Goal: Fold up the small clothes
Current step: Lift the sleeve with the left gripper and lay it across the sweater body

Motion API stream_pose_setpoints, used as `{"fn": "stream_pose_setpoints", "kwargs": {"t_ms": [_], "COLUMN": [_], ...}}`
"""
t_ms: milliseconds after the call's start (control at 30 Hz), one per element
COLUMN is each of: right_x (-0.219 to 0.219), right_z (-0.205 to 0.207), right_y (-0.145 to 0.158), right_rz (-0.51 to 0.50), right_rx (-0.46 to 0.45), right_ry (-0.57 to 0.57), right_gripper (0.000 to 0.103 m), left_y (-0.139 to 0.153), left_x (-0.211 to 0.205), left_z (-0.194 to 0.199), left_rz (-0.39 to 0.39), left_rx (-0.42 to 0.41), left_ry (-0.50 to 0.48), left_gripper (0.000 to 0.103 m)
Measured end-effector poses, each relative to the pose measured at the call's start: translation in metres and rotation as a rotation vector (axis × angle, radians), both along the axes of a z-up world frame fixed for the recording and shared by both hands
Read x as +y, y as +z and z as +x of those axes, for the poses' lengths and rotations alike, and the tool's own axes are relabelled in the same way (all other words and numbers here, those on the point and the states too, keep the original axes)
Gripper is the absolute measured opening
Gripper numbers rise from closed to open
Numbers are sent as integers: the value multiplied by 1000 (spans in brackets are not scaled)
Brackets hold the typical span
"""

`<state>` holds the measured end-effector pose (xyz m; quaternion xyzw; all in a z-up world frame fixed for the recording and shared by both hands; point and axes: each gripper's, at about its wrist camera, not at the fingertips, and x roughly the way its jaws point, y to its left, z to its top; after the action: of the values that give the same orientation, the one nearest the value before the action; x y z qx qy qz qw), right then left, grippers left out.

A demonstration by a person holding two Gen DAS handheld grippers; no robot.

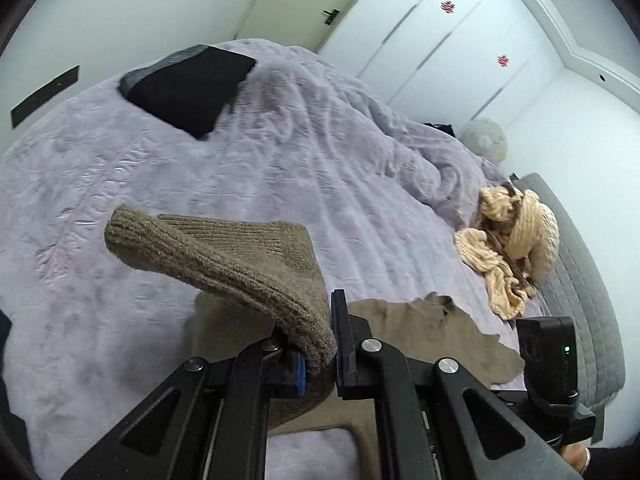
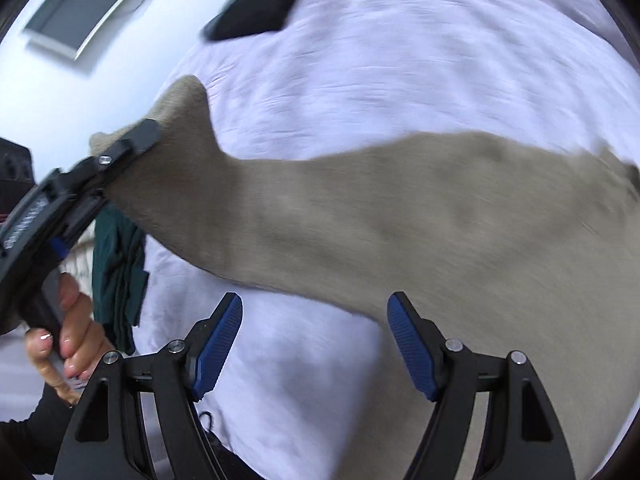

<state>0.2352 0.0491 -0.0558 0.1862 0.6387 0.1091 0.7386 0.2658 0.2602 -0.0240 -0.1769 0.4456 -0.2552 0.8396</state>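
- My left gripper (image 1: 334,344) is clenched on a ribbed end of the brown knit garment (image 1: 240,256), lifted off the lilac blanket (image 1: 160,168); folding looks barely begun.
- My right gripper (image 2: 314,344) hangs released, the garment's body at one o'clock of it.
- The cream pile (image 1: 512,240) at three o'clock awaits.
- The right view is blurred; the garment's type is unclear.

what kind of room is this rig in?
Most likely a bedroom: a lilac quilted bedspread over a grey mattress, white built-in wardrobe doors behind it, and clothes lying about, including a tan knit garment and a cream knit piece.
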Motion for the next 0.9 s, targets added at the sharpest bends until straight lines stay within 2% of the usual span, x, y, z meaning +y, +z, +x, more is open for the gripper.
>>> {"fn": "stream_pose_setpoints", "kwargs": {"t_ms": [167,300,433,567,667,767,900], "right_x": [-84,-169,-237,-301,-346,-377,-399], "right_z": [-36,-73,-101,-130,-145,-153,-155], "right_y": [10,9,3,-3,-14,-26,-41], "right_rz": [-37,-33,-47,-63,-59,-52,-24], "right_rx": [4,23,32,53,59,66,72], "right_ry": [-164,-318,-401,-464,-506,-521,-525], "right_gripper": [78,78,78,78,78,78,78], "left_y": [11,5,-12,-30,-51,-76,-105], "left_x": [-111,-205,-285,-364,-409,-439,-462], "left_z": [-22,-41,-52,-68,-81,-90,-99], "left_rz": [19,38,50,129,183,263,423], "left_rx": [-3,3,35,24,28,41,48], "left_ry": [-146,-246,-305,-378,-424,-448,-459], "left_gripper": [10,10,10,10,10,11,11]}}
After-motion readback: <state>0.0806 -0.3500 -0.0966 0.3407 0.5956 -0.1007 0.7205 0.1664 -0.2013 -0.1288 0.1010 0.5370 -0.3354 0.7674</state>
